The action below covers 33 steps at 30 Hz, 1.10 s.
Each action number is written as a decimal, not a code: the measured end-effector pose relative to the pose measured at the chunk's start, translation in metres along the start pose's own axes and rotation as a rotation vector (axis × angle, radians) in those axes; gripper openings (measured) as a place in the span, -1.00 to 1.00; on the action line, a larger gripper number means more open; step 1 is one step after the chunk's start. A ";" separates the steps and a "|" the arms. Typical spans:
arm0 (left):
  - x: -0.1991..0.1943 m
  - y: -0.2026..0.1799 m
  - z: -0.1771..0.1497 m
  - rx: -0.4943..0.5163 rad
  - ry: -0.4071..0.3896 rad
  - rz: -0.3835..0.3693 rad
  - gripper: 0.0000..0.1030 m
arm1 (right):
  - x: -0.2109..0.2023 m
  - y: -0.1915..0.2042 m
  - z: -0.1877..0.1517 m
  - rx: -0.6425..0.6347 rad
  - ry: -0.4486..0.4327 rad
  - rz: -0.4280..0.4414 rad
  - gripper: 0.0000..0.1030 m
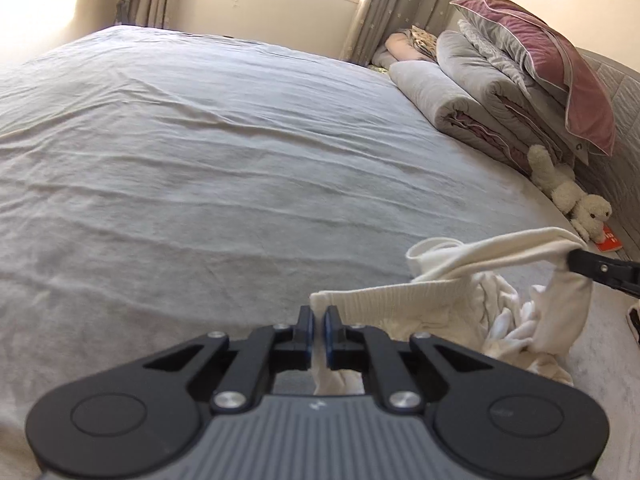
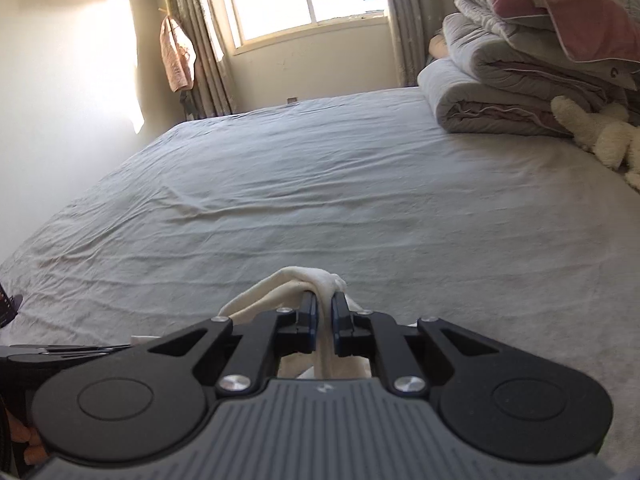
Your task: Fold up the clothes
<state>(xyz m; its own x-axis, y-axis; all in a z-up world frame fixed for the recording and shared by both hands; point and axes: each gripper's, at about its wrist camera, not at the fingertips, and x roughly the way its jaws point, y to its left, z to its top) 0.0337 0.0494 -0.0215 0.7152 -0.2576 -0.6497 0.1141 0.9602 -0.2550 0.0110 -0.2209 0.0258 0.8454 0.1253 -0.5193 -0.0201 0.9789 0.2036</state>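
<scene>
The lower part of the cream garment (image 1: 460, 312) disappears behind the left gripper (image 1: 319, 316)'s body, so its shape and type stay unclear. The right gripper (image 1: 576, 258) is cut off at the left wrist view's right edge. A plush toy (image 2: 600, 132) and a stack of folded bedding (image 2: 520, 72) run off the right wrist view's right edge. A red item (image 1: 610, 240) beside the toy is too small to identify.

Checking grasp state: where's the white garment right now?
White garment hangs between both grippers over the bed's near right corner, pinched by left gripper and right gripper.
</scene>
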 end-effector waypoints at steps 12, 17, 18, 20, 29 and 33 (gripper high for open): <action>-0.020 0.050 -0.002 -0.074 -0.002 0.061 -0.90 | -0.014 -0.071 -0.007 0.049 0.061 -0.252 -0.81; -0.014 0.060 -0.008 -0.138 0.024 0.004 -0.88 | -0.001 -0.084 -0.018 0.073 0.169 -0.286 -0.79; -0.013 0.062 -0.009 -0.151 0.029 -0.008 -0.86 | 0.000 -0.084 -0.018 0.074 0.174 -0.282 -0.75; -0.011 0.066 -0.011 -0.176 0.040 -0.030 -0.76 | 0.001 -0.079 -0.017 0.069 0.175 -0.268 -0.60; -0.002 0.073 -0.019 -0.244 0.032 -0.139 -0.87 | 0.001 -0.041 -0.006 0.053 0.096 -0.176 0.07; -0.016 0.047 -0.020 -0.087 -0.067 -0.254 -0.88 | 0.012 -0.023 -0.006 0.071 0.112 -0.083 0.07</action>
<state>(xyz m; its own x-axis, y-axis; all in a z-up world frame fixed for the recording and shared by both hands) 0.0135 0.0961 -0.0375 0.7155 -0.4786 -0.5089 0.2380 0.8519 -0.4666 0.0188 -0.2405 0.0100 0.7778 0.0659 -0.6250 0.0882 0.9732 0.2124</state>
